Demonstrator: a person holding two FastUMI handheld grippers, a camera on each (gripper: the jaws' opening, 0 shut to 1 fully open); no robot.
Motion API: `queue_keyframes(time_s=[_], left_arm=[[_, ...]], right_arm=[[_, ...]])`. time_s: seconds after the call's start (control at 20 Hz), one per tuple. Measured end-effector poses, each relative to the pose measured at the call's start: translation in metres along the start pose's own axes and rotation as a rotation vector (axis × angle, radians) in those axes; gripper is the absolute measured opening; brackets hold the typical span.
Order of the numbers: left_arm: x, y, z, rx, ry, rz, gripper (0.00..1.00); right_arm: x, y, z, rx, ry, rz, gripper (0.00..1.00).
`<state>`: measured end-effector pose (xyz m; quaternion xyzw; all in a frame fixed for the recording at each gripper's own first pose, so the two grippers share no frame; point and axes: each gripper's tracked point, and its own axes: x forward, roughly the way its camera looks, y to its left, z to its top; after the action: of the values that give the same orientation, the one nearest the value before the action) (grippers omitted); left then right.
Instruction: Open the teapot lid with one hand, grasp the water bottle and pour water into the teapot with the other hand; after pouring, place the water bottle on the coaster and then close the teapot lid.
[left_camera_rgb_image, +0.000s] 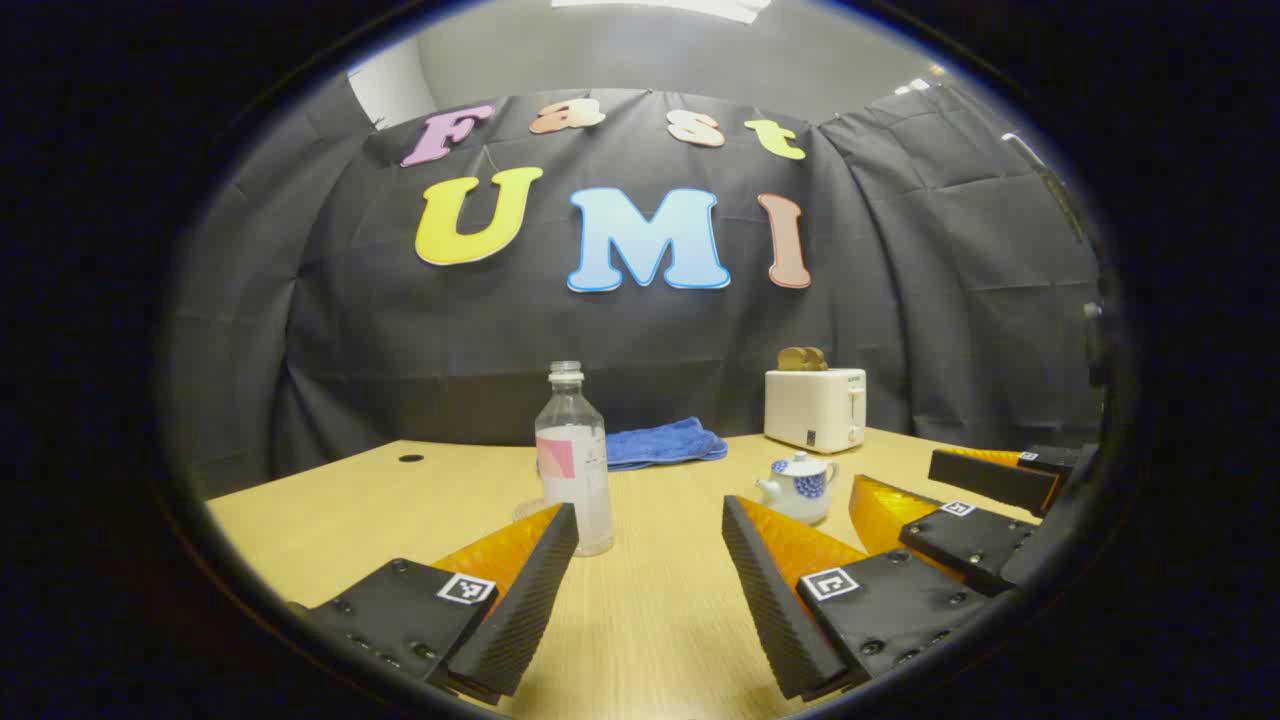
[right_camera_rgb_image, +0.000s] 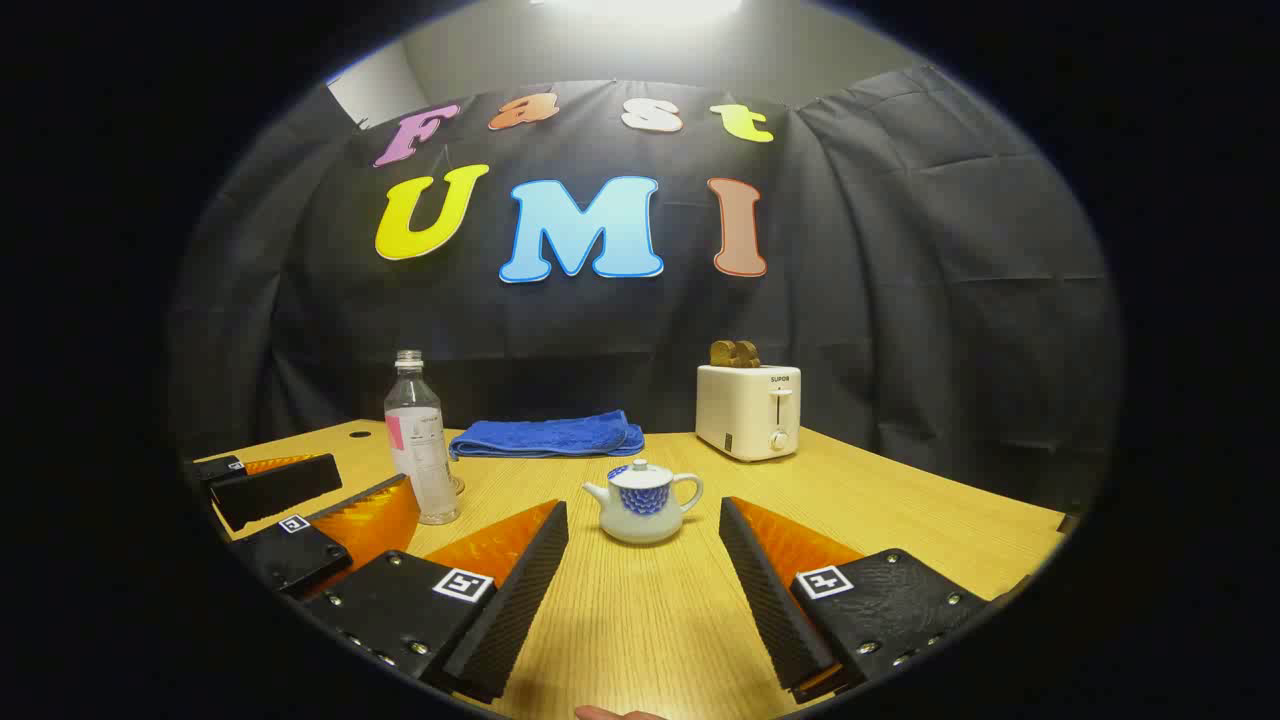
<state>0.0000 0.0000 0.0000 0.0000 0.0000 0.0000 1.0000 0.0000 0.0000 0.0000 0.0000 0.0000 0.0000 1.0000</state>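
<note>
A clear water bottle (left_camera_rgb_image: 572, 460) with no cap stands upright on the table, just beyond the left finger of my left gripper (left_camera_rgb_image: 650, 508). That gripper is open and holds nothing. The small white teapot (left_camera_rgb_image: 800, 488) with a blue pattern sits to the bottle's right, its lid on. In the right gripper view the teapot (right_camera_rgb_image: 643, 503) lies straight ahead of my right gripper (right_camera_rgb_image: 644, 508), which is open and short of it. The bottle (right_camera_rgb_image: 420, 450) stands to the left there. A small clear round thing (right_camera_rgb_image: 458, 487) sits at the bottle's base. Each gripper appears in the other's view (left_camera_rgb_image: 897, 473) (right_camera_rgb_image: 370, 478).
A white toaster (right_camera_rgb_image: 748, 410) with bread in its slots stands at the back right of the wooden table (right_camera_rgb_image: 900, 510). A folded blue towel (right_camera_rgb_image: 545, 437) lies at the back, behind the bottle and the teapot. A fingertip (right_camera_rgb_image: 620, 713) shows at the bottom edge.
</note>
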Motion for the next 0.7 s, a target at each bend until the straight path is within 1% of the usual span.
queue_keyframes(time_s=[0.05,0.25,0.35,0.7], left_arm=[[-0.0006,0.0002,-0.0004,0.000,0.000,0.004,1.00],[0.0000,0.0004,-0.0004,0.003,0.003,0.007,1.00],[0.0000,0.0005,-0.0006,0.002,0.003,0.007,1.00],[-0.0005,0.0004,-0.0008,0.001,0.005,0.006,1.00]], right_arm=[[-0.0003,0.0030,-0.0001,-0.001,-0.002,0.018,0.94],[-0.0007,0.0030,-0.0005,-0.002,-0.001,0.021,0.95],[-0.0005,0.0058,-0.0004,-0.002,0.000,0.038,0.95],[-0.0009,0.0059,-0.0004,-0.002,0.000,0.039,0.94]])
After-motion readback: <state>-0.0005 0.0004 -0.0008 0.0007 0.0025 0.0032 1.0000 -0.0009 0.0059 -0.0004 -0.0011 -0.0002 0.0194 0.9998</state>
